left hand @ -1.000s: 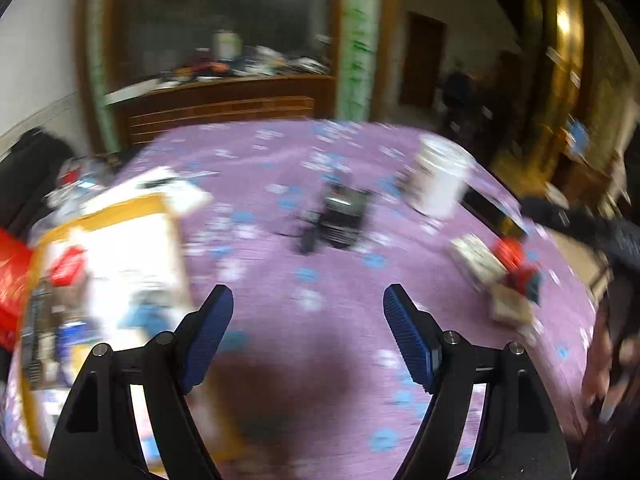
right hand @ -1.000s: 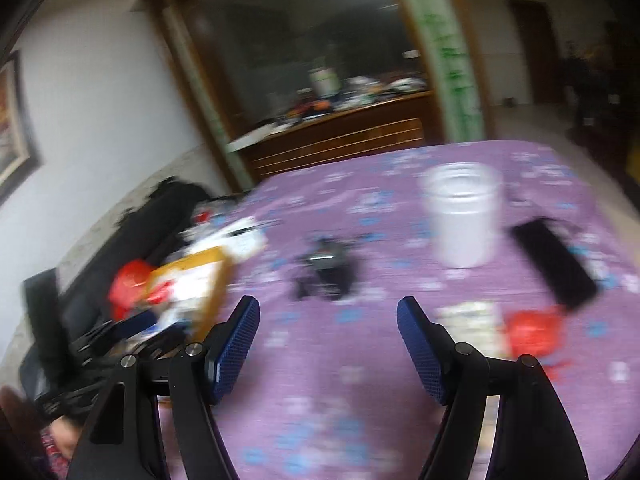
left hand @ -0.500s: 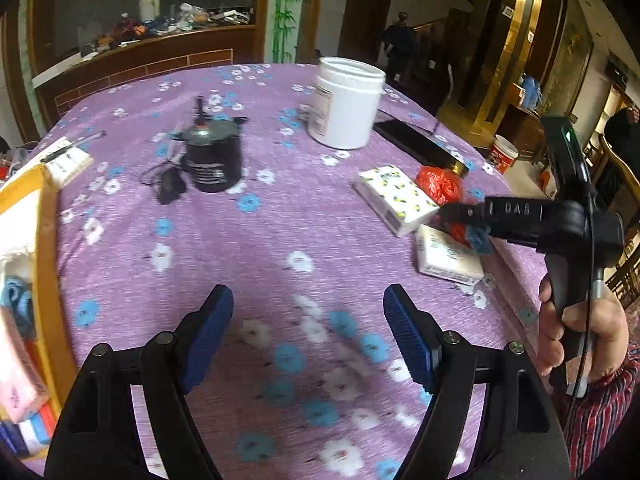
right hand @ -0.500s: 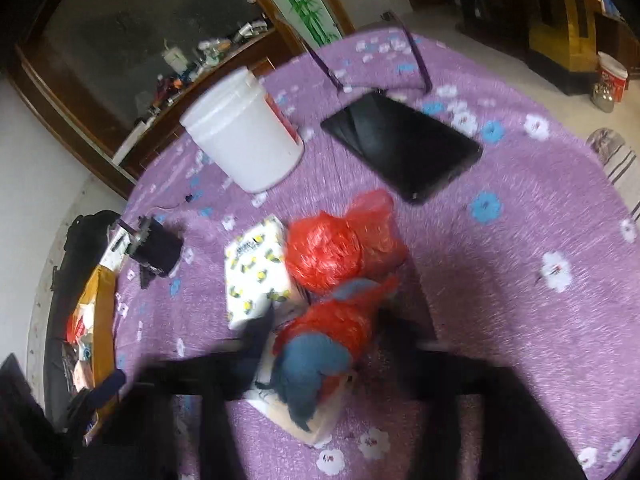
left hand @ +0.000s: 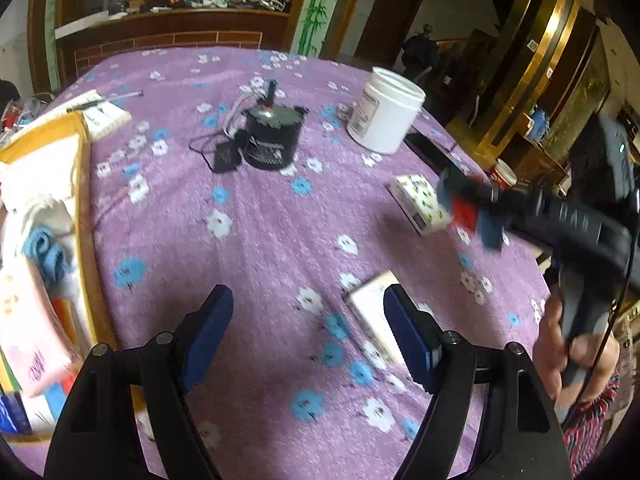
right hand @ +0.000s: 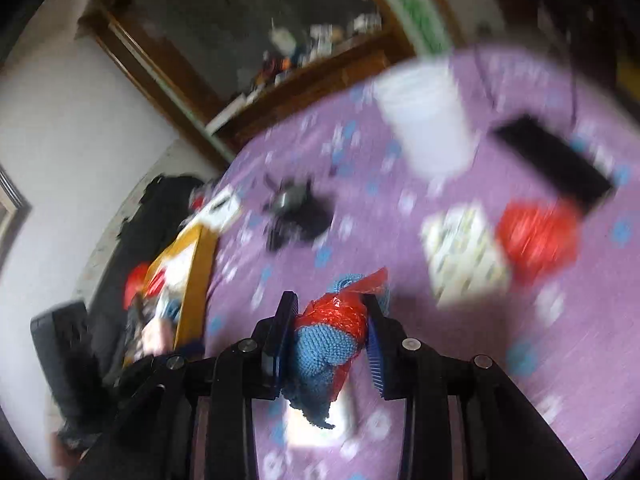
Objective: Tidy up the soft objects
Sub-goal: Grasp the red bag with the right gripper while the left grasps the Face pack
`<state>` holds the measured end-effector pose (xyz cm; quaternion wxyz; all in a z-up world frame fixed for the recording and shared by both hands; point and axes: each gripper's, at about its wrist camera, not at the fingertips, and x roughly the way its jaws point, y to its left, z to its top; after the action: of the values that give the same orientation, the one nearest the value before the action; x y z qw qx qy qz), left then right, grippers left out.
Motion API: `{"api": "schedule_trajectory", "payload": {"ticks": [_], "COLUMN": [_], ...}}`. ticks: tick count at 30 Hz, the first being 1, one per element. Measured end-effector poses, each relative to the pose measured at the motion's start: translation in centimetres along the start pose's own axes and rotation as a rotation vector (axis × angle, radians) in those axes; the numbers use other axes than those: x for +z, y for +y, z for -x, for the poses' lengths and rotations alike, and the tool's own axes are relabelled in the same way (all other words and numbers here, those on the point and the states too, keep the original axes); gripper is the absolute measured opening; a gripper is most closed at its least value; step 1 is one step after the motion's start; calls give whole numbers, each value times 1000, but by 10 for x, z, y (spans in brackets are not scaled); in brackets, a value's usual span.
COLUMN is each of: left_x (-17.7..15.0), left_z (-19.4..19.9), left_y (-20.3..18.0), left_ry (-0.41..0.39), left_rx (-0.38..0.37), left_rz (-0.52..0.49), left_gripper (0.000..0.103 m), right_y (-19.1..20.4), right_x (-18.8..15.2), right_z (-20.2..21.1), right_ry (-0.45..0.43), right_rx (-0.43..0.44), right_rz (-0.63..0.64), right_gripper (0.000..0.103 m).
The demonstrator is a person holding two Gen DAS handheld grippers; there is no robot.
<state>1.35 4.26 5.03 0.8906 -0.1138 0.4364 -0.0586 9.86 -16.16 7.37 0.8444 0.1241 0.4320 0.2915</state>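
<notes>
The right gripper point(right hand: 330, 332) is clamping its fingers on a blue knitted cloth in red netting point(right hand: 336, 332), lifted off the purple flowered tabletop point(left hand: 256, 240). The left gripper point(left hand: 308, 332) is hanging with fingers wide and empty. At nine o'clock the yellow box point(left hand: 82, 208) is already holding soft things, so sorting seems partly done; tissue packs point(left hand: 420, 204) and a red bag point(right hand: 536, 236) are waiting. A wooden counter is standing at twelve o'clock.

Both my wrist cameras look forward and down along their fingers, close over the purple table point(left hand: 260, 248), sharing the white tub point(left hand: 386, 116), black device point(right hand: 296, 208) and patterned packet point(right hand: 464, 252).
</notes>
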Motion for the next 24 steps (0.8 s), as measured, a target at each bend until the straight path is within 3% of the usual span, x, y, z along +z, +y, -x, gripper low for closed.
{"api": "schedule_trajectory", "payload": {"ticks": [3,6,8,15,21,23,24], "left_x": [-8,-16,-21,-22,-15,-18,-18], "left_z": [-10,-23,-33,-52,-73,-68,-66], "left_y": [-17,-39,-53,-74,-80,-79,-78], "left_ry": [40,76,96,76,95,54,47], "left_rx": [3,21,81,198,215,198,196], "left_rz": [-3,-26,-46,-59,-103,-128,-136], "left_gripper": [77,77,77,81,85,60,53], "right_y": [0,-11,-20,-19,-20,-20,-20], "right_x": [-2,-6,-3,-2,-2,-1,-2], "right_z": [6,-3,3,25,29,29,30], "right_ry": [-77,-77,-90,-163,-168,-170,-172], "right_rx": [-11,-8,-14,14,47,54,53], "right_rz": [33,-5,-18,-6,-14,-15,-15], "right_gripper": [33,33,33,34,34,34,33]}}
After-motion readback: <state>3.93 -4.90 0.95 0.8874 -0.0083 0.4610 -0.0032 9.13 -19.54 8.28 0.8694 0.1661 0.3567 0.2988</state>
